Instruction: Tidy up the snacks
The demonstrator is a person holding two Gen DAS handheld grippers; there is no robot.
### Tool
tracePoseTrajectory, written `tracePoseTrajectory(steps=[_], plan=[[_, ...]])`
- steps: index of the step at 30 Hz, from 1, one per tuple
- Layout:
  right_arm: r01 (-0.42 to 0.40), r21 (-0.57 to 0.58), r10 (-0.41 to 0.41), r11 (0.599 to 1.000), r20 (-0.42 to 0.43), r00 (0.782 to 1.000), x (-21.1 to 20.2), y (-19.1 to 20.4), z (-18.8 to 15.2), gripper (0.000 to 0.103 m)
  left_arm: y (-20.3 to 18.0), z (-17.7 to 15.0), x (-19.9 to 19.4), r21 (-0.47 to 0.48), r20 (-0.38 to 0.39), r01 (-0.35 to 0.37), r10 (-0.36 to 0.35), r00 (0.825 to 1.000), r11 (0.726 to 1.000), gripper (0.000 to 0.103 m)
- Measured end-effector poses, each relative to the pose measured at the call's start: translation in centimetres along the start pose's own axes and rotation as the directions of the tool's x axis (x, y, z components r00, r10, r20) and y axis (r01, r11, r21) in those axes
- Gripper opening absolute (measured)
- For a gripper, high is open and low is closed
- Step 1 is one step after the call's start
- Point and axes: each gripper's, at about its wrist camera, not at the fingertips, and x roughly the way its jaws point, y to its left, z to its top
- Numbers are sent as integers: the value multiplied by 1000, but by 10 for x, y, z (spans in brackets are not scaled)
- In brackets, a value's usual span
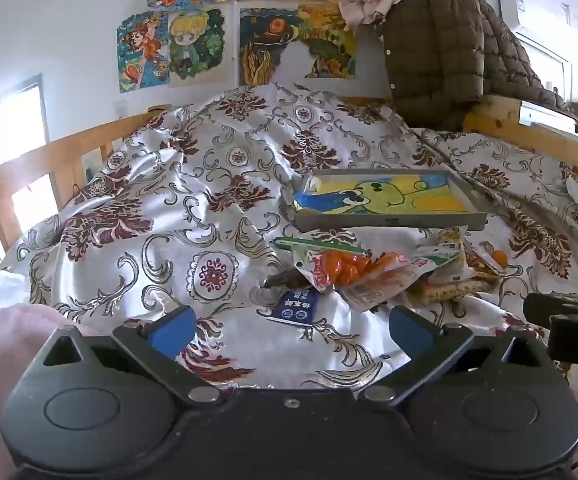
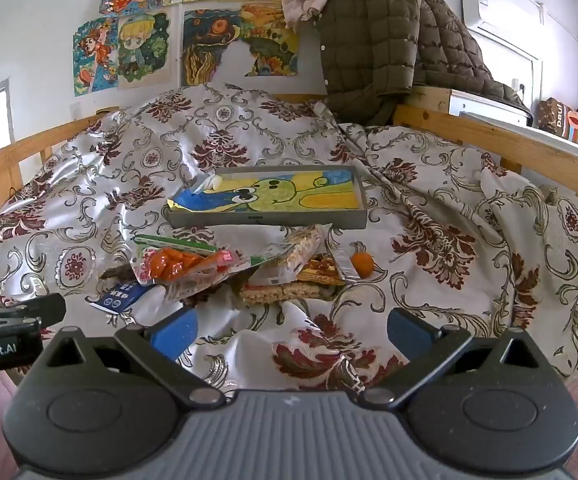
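A pile of snacks lies on the patterned bedspread: a clear bag of orange pieces (image 1: 345, 266) (image 2: 181, 262), a small blue packet (image 1: 295, 308) (image 2: 119, 298), grain bars (image 1: 449, 288) (image 2: 285, 292) and a loose orange sweet (image 1: 499, 257) (image 2: 361, 261). Behind them sits a shallow grey tray (image 1: 385, 222) (image 2: 265, 220) lined with a frog drawing. My left gripper (image 1: 291, 330) is open and empty, just short of the blue packet. My right gripper (image 2: 291, 328) is open and empty, just short of the grain bars.
The bedspread (image 1: 209, 208) is rumpled and rises toward the wall. A wooden bed rail (image 1: 49, 156) (image 2: 509, 148) runs along both sides. A brown quilted jacket (image 1: 441, 48) (image 2: 373, 40) hangs at the back right. Drawings cover the wall.
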Motion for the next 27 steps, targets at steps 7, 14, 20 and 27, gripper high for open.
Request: tracePoseTrajectory(steps=[7, 14, 20, 27], plan=[[1, -1, -1, 1000, -2, 1000, 0, 0, -1, 103, 0, 0, 0, -2, 1, 1, -1, 1000, 1000, 102], [0, 0, 0, 1000, -5, 1000, 1, 0, -1, 103, 0, 0, 0, -2, 1, 1, -1, 1000, 1000, 102], [0, 1, 0, 1000, -8, 1000, 1, 1, -1, 103, 0, 0, 0, -2, 0, 1, -1, 1000, 1000, 102], [-1, 1, 1, 1000, -10, 1000, 1, 1, 0, 103, 0, 0, 0, -2, -1, 1, -1, 1000, 1000, 102]])
